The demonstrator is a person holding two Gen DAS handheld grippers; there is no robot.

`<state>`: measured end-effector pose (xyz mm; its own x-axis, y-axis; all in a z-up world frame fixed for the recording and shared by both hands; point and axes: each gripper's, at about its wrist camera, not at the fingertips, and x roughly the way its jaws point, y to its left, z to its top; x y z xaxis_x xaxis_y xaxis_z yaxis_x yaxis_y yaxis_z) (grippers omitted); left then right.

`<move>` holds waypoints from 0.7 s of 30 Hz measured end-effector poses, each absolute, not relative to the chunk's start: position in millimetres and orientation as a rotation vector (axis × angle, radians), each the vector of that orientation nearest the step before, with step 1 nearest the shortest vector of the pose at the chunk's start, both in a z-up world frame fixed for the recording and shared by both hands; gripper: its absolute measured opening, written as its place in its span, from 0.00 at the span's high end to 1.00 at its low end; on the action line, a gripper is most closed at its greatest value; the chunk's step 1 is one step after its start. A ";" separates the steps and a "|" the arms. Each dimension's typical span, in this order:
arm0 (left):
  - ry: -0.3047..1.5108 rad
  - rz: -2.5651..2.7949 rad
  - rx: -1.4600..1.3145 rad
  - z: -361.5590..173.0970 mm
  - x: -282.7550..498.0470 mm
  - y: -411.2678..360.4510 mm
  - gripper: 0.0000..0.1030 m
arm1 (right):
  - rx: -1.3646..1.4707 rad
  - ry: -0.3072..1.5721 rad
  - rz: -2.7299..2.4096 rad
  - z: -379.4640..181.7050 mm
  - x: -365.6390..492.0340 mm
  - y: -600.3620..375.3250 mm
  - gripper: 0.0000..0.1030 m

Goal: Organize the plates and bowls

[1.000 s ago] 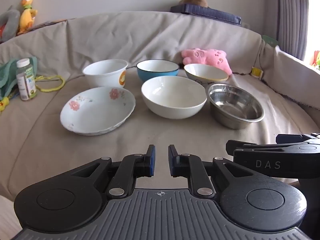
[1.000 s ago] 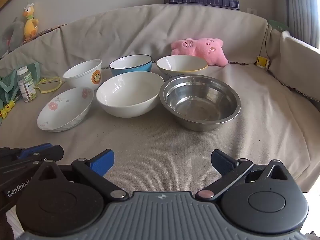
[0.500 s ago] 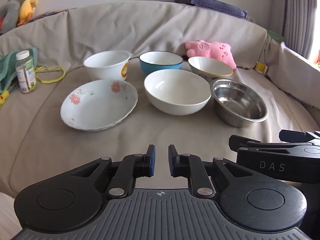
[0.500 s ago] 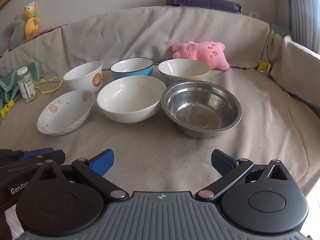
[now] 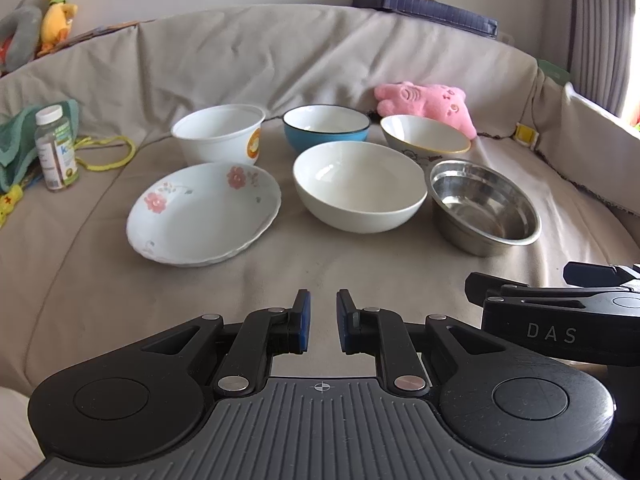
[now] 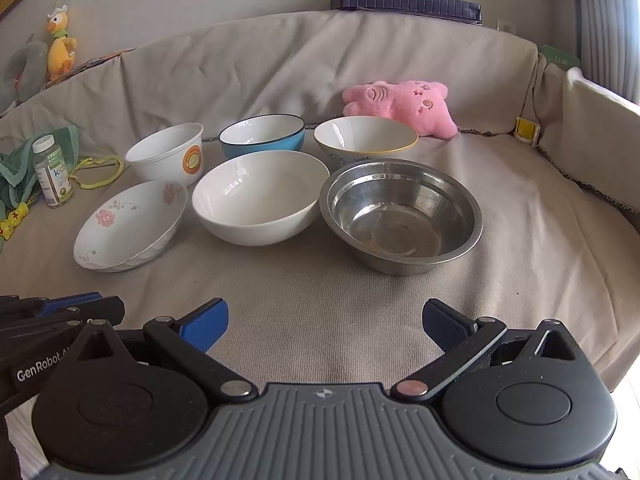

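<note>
Right wrist view shows your right hand-held gripper (image 6: 325, 320) spread wide, left hand-held gripper (image 5: 319, 322) pinched together, empty; approach the steel bowl (image 6: 401, 216) rim squarely.

Soft daylight from the right, sharp focus, gentle shadows, glints inside steel bowl (image 6: 401, 216), fisheye-curved edges

The left wrist view has shifted: the flower-patterned white plate (image 5: 204, 214) and round steel bowl (image 5: 485, 206) now sit lower. No dish has moved on the beige cover.
</note>
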<state>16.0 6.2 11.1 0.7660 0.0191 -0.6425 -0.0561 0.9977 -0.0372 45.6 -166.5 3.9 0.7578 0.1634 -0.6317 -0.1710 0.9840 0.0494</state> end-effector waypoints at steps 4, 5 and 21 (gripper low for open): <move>0.704 0.044 -0.056 10.5 16.8 6.5 0.84 | -0.013 0.688 0.185 3.9 45.2 -166.5 0.00; 0.704 0.044 -0.055 10.3 16.4 6.3 0.84 | -0.014 0.688 0.186 3.8 45.4 -166.1 0.00; 0.711 0.039 -0.052 7.7 16.1 6.1 0.84 | -0.018 0.693 0.193 3.5 45.7 -165.5 0.00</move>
